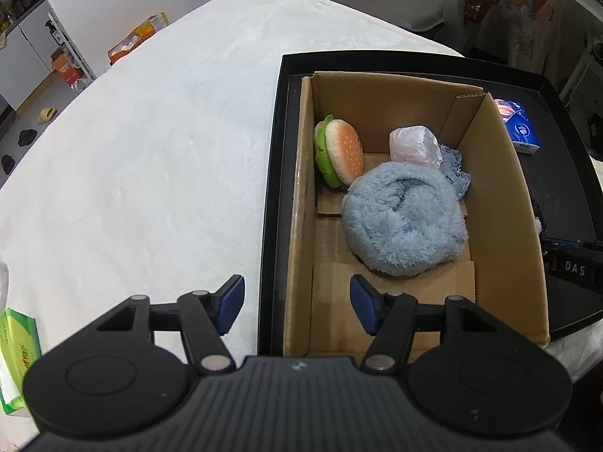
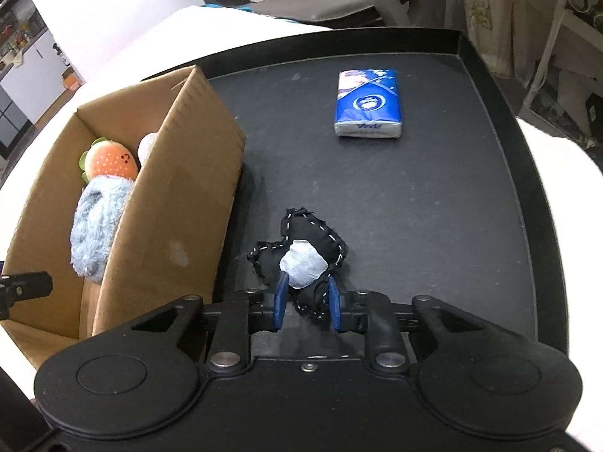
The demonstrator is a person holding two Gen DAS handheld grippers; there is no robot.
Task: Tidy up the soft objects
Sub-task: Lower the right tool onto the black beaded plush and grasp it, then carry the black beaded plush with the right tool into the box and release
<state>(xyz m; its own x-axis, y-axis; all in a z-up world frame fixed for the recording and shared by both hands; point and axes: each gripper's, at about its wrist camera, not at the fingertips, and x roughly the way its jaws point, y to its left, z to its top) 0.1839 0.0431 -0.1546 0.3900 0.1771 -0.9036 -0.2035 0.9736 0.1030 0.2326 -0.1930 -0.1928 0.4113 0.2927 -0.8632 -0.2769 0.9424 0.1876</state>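
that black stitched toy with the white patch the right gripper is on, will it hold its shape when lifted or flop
The black stitched toy probably sags a little: its lobes look stuffed and its edges frayed. It looks light for its size. The right gripper has closed on its near end, so the far lobes may droop and swing.

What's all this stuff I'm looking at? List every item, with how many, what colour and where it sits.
Cardboard box: one, brown, standing in the black tray.
Black tray: one, on the white cloth.
Burger plush: one, orange and green, far left corner of the box.
Fluffy plush: one, light blue, middle of the box.
Plastic-wrapped bundle: one, pale pink, at the box's back wall.
Knitted cloth: one, blue, beside the bundle.
Tissue pack: one, blue, on the tray's floor.
Stitched toy: one, black with a white patch, on the tray beside the box.
Green tissue box: one, on the cloth's left edge.
Left gripper: open, above the box's near end.
Right gripper: closed on the stitched toy.
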